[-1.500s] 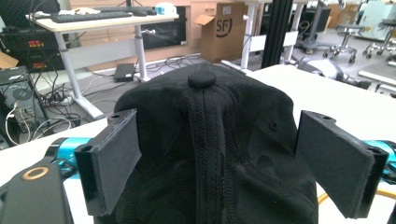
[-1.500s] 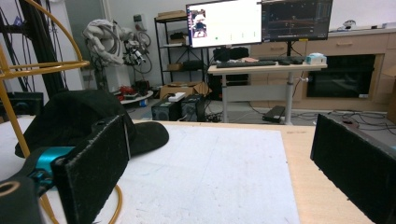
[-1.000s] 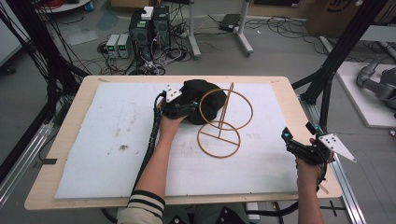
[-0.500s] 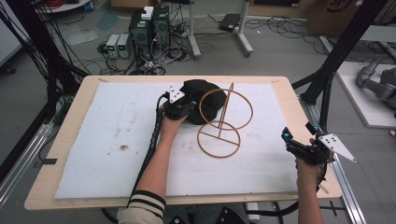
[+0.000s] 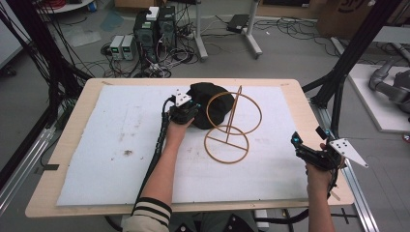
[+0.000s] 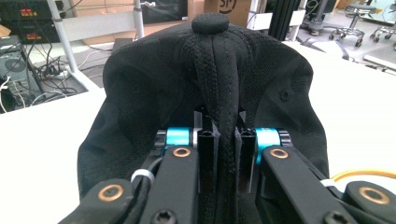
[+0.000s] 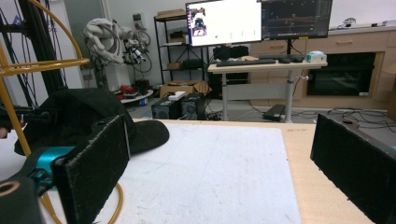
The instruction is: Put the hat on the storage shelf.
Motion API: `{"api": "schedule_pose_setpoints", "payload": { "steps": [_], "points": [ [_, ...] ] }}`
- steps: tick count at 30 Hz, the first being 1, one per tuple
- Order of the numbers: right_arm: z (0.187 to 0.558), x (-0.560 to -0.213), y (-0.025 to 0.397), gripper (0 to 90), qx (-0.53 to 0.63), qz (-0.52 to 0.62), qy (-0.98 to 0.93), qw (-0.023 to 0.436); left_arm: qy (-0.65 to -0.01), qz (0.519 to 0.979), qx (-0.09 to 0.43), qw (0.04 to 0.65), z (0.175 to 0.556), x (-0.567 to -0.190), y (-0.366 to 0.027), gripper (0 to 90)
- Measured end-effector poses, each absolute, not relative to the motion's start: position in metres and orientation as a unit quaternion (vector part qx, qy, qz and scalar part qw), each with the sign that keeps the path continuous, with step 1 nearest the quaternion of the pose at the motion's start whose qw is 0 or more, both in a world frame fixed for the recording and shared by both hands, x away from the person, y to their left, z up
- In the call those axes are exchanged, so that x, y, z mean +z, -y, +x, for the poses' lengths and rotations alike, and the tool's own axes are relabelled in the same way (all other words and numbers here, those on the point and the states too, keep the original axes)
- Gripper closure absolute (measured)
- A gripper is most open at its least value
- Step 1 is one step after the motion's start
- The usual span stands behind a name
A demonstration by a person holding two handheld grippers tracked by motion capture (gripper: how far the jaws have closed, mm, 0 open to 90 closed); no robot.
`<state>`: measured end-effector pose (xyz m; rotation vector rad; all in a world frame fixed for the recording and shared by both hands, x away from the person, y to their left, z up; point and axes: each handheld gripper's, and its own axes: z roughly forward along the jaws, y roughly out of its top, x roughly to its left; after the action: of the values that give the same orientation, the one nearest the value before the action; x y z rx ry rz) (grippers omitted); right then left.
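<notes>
At a wooden bench (image 5: pixel 290 96) covered by a white mat (image 5: pixel 106 140), a person is working a black baseball cap (image 5: pixel 208 104) with two hand-held grippers. The cap is lying at the far middle of the mat, just left of a wire stand (image 5: pixel 231 126) built of golden rings and an upright rod, and it appears to be touching the stand's upper ring. In the left gripper view the cap's crown is rising ahead of the gripper, its top button (image 6: pixel 210 22) showing at the upper edge and a raised seam running straight down toward the camera. The left gripper (image 5: pixel 186 112) is reaching in from the near side, its fingers (image 6: pixel 206 154) pressing together on that seam, with the fabric pinched between them. In the right gripper view the cap's brim (image 7: pixel 147 132) is pointing toward the right of the picture, lying flat on the mat, so the cap's long axis is running across that view. The right gripper (image 5: pixel 303 148) is hovering at the near right corner of the bench, well apart from the cap, its padded fingers (image 7: pixel 95 161) standing wide apart and holding nothing.
</notes>
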<state>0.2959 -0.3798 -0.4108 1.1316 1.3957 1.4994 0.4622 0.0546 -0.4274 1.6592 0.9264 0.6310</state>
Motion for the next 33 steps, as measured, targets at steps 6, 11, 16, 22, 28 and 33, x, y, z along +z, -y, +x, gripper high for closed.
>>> {"api": "schedule_pose_setpoints", "payload": {
  "steps": [6,11,16,22,28,33],
  "points": [
    [0.296,-0.411,0.380,4.1,0.589,0.446,-0.549,0.391,-0.392,0.693,0.263,0.545,0.462,-0.425,-0.057,87.0],
    [0.296,-0.411,0.380,4.1,0.590,0.445,-0.549,0.390,-0.390,0.684,0.265,0.556,0.460,-0.419,-0.059,87.3],
    [0.297,-0.411,0.378,4.1,0.590,0.445,-0.550,0.389,-0.386,0.674,0.266,0.571,0.458,-0.410,-0.061,87.4],
    [0.297,-0.411,0.378,4.1,0.590,0.445,-0.550,0.389,-0.381,0.670,0.276,0.574,0.456,-0.396,-0.063,87.4],
    [0.297,-0.411,0.378,4.1,0.591,0.446,-0.549,0.388,-0.376,0.665,0.291,0.576,0.455,-0.382,-0.067,87.4],
    [0.297,-0.411,0.378,4.1,0.590,0.446,-0.551,0.387,-0.379,0.658,0.302,0.576,0.455,-0.372,-0.073,87.4]
  ]
}}
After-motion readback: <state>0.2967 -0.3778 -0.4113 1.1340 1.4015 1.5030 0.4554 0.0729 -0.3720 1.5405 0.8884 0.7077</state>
